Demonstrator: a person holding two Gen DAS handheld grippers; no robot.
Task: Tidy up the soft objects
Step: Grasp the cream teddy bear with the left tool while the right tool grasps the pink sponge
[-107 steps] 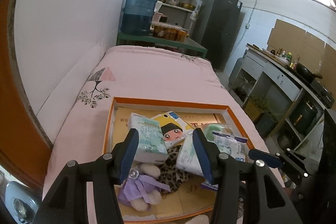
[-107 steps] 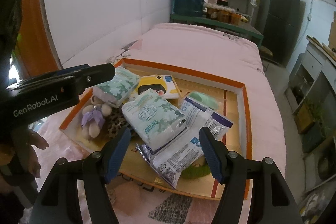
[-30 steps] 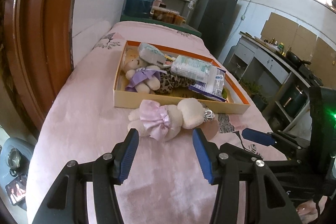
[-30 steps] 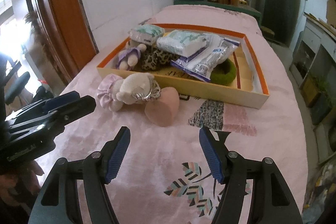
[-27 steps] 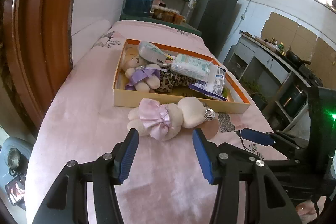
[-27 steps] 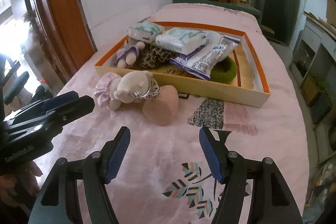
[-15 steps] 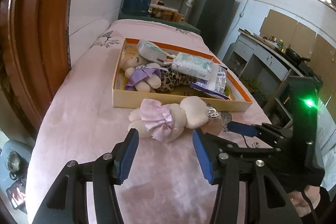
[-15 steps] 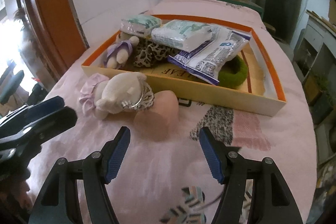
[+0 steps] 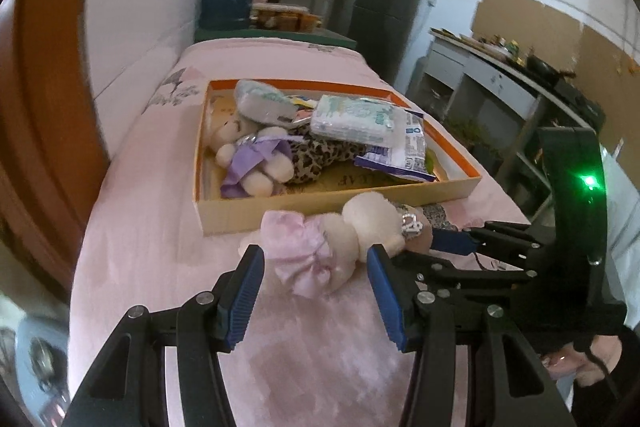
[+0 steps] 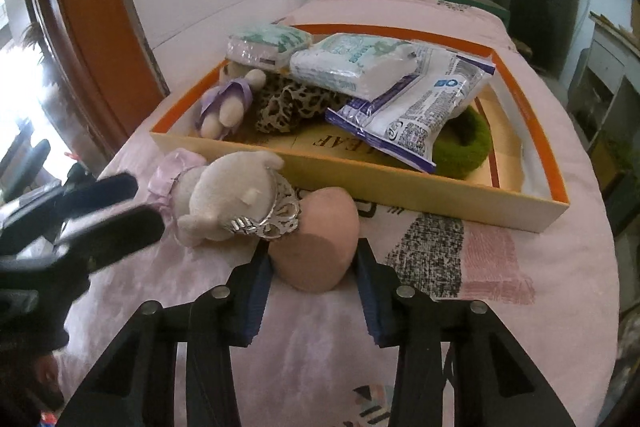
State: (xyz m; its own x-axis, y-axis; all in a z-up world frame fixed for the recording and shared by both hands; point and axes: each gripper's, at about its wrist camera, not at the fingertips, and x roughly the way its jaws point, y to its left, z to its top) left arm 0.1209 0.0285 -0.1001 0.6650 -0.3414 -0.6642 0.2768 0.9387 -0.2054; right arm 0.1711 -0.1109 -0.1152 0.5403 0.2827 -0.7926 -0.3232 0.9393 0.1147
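A plush bear in a pink dress (image 9: 320,247) (image 10: 224,199) lies on the pink bedspread in front of the orange-rimmed box (image 9: 280,205) (image 10: 400,193). My left gripper (image 9: 314,251) (image 10: 112,211) is open, its blue pads either side of the bear's near end without touching. A pink foam egg (image 10: 316,239) rests against the bear's head with its silver crown. My right gripper (image 10: 312,257) (image 9: 452,241) is closing on the egg, both pads against its sides.
The box holds a purple-dressed bear (image 9: 252,163) (image 10: 228,103), leopard plush (image 10: 288,103), tissue packs (image 9: 356,117) (image 10: 348,61), a blue-white packet (image 10: 420,107) and a green ring (image 10: 464,143). A wooden frame (image 9: 44,107) stands left, cabinets (image 9: 488,95) right.
The right gripper has moved in and down to the pink egg, and its jaws have narrowed from wide apart onto it. The left gripper stays open by the bear, slightly rolled.
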